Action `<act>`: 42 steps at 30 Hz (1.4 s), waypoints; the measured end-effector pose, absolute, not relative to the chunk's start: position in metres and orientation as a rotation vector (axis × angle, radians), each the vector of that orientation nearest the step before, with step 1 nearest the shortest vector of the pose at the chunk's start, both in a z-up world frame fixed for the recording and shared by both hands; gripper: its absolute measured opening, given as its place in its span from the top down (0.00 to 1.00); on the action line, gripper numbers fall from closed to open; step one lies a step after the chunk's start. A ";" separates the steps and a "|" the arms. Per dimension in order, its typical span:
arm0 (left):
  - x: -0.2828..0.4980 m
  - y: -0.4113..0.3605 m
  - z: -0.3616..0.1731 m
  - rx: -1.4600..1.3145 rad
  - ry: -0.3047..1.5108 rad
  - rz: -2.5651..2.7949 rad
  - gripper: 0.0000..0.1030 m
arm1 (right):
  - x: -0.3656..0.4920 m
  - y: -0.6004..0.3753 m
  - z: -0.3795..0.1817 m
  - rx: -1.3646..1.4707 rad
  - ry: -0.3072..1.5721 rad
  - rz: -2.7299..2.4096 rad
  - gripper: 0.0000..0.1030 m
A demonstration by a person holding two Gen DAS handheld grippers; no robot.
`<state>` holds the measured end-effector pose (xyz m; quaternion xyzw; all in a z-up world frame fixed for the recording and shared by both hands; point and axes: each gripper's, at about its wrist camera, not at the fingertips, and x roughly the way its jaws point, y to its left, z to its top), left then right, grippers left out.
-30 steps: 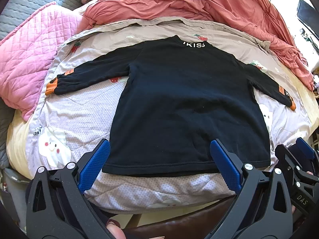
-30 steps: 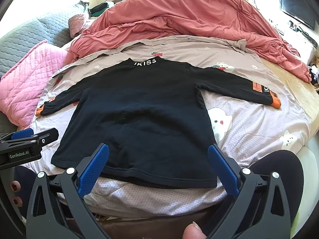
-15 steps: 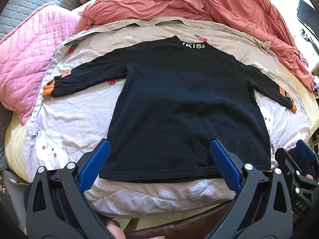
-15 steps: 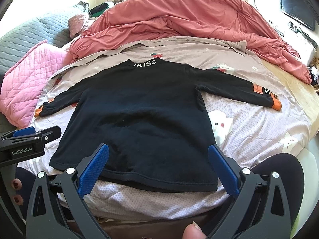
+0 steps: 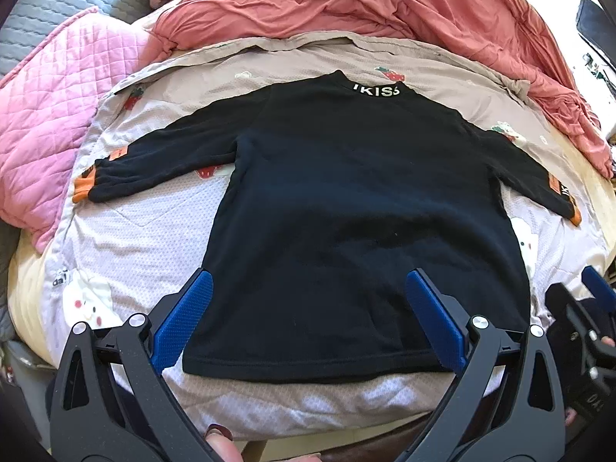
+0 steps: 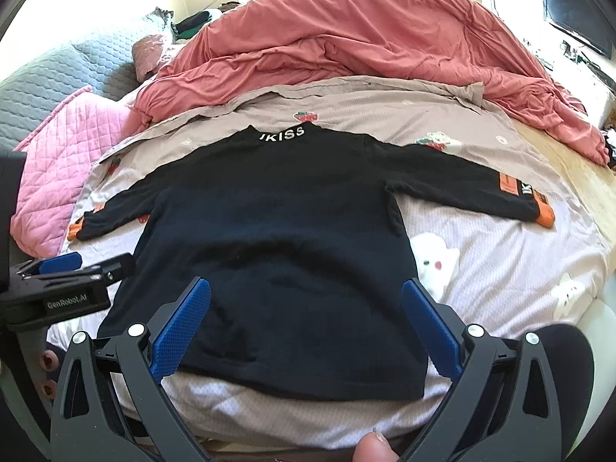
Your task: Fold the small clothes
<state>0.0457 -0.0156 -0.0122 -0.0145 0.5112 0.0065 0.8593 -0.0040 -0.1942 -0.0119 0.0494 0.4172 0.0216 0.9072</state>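
Observation:
A small black long-sleeved top (image 5: 346, 211) with orange cuffs and white collar lettering lies flat on the bed, sleeves spread, hem towards me. It also shows in the right wrist view (image 6: 277, 238). My left gripper (image 5: 308, 308) is open and empty, above the hem's left half. My right gripper (image 6: 306, 308) is open and empty, above the hem's middle. Each gripper shows at the edge of the other's view: the right one (image 5: 589, 319), the left one (image 6: 65, 281).
The top lies on a pale printed sheet (image 6: 500, 277). A salmon duvet (image 6: 365, 38) is heaped at the back. A pink quilted pillow (image 5: 42, 123) and a grey quilt (image 6: 46, 88) lie at the left. A dark screen (image 6: 577, 19) stands far right.
Both grippers have edged slightly forward over the hem. Both stay open, and the top has not moved.

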 end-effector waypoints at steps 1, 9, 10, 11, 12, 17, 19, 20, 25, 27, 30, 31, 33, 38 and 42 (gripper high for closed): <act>0.050 -0.016 -0.013 -0.033 1.072 0.012 0.09 | 0.002 -0.195 -0.012 0.100 0.859 0.051 0.04; 0.082 -0.018 -0.020 -0.031 1.071 0.024 0.09 | 0.051 -0.207 -0.019 0.101 0.871 0.050 0.04; 0.087 -0.018 -0.022 -0.031 1.070 0.029 0.09 | 0.057 -0.210 -0.020 0.105 0.871 0.048 0.04; 0.092 -0.018 -0.023 -0.029 1.068 0.039 0.09 | 0.064 -0.213 -0.023 0.113 0.872 0.046 0.04; 0.096 -0.018 -0.024 -0.027 1.069 0.043 0.09 | 0.071 -0.216 -0.025 0.119 0.876 0.039 0.04; 0.124 -0.017 -0.030 -0.021 1.065 0.053 0.09 | 0.105 -0.233 -0.031 0.142 0.871 -0.003 0.04; 0.135 -0.017 -0.033 -0.022 1.061 0.058 0.09 | 0.117 -0.242 -0.032 0.160 0.861 -0.024 0.04; 0.142 -0.018 -0.036 -0.025 1.063 0.057 0.09 | 0.125 -0.247 -0.032 0.167 0.856 -0.038 0.04; 0.165 -0.024 -0.049 -0.033 1.080 0.054 0.09 | 0.157 -0.271 -0.036 0.192 0.841 -0.093 0.04; 0.174 -0.029 -0.055 -0.039 1.085 0.046 0.09 | 0.170 -0.282 -0.040 0.206 0.849 -0.117 0.04; 0.186 -0.037 -0.062 -0.038 1.090 0.034 0.09 | 0.184 -0.302 -0.043 0.211 0.837 -0.160 0.04; 0.191 -0.039 -0.065 -0.040 1.092 0.032 0.09 | 0.188 -0.308 -0.044 0.200 0.834 -0.178 0.04; 0.198 -0.044 -0.069 -0.046 1.098 0.026 0.09 | 0.195 -0.323 -0.048 0.194 0.835 -0.209 0.04; 0.216 -0.057 -0.078 -0.047 1.091 0.000 0.09 | 0.202 -0.366 -0.068 0.195 0.868 -0.279 0.04; 0.225 -0.064 -0.089 -0.012 1.091 0.014 0.09 | 0.203 -0.410 -0.080 0.206 0.891 -0.366 0.04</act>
